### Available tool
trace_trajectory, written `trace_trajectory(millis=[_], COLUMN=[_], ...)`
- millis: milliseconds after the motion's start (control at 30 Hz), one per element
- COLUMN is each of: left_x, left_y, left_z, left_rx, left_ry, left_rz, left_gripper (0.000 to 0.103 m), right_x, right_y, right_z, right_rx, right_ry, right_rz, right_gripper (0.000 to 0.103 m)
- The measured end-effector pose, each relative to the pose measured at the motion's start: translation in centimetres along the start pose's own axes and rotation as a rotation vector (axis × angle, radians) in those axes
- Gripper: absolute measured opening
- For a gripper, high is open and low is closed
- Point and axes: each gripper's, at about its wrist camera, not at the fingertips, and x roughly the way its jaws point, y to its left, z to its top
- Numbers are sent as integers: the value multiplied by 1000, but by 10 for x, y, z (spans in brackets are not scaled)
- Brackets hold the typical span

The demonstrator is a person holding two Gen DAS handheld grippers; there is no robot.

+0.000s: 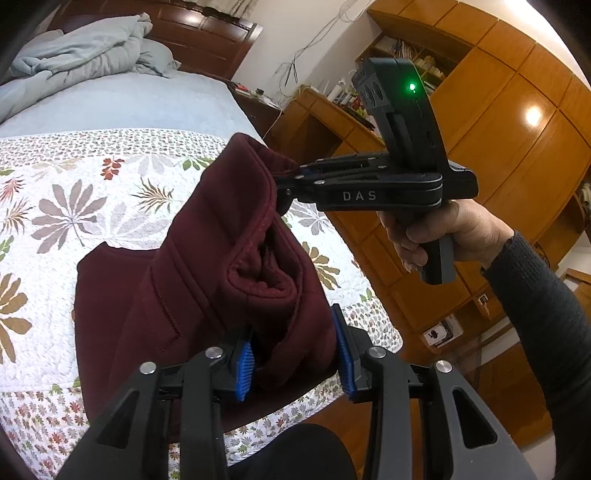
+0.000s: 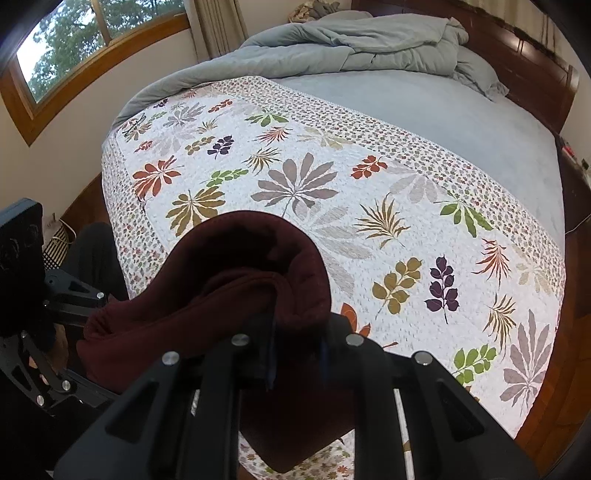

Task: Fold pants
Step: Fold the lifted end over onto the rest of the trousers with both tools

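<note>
The dark maroon pants are lifted over the floral quilt, with their lower part resting on it. My left gripper is shut on a thick bunch of the pants between its blue pads. My right gripper comes in from the right, held by a hand, and is shut on the pants' upper hem. In the right wrist view the pants bulge up in front of the right gripper, whose jaws pinch the fabric. The left gripper's black frame shows at the left.
A grey-blue duvet is heaped at the head of the bed by the dark wooden headboard. Wooden wardrobes and shelves stand to the right of the bed. A window is at the left wall.
</note>
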Motion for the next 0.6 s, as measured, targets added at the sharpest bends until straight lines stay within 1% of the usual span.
trace_trajectory(millis=[267, 600], left_x=[18, 51], left_y=[-5, -6], left_z=[-2, -6], left_rx=[13, 25], left_ry=[35, 100], left_rz=[10, 20], left_gripper=[37, 37], right_x=[7, 21], right_y=[-11, -24], right_z=[-13, -39], right_rx=[-24, -70], right_ry=[-10, -14], right_rz=[-18, -68], right_gripper=[17, 17])
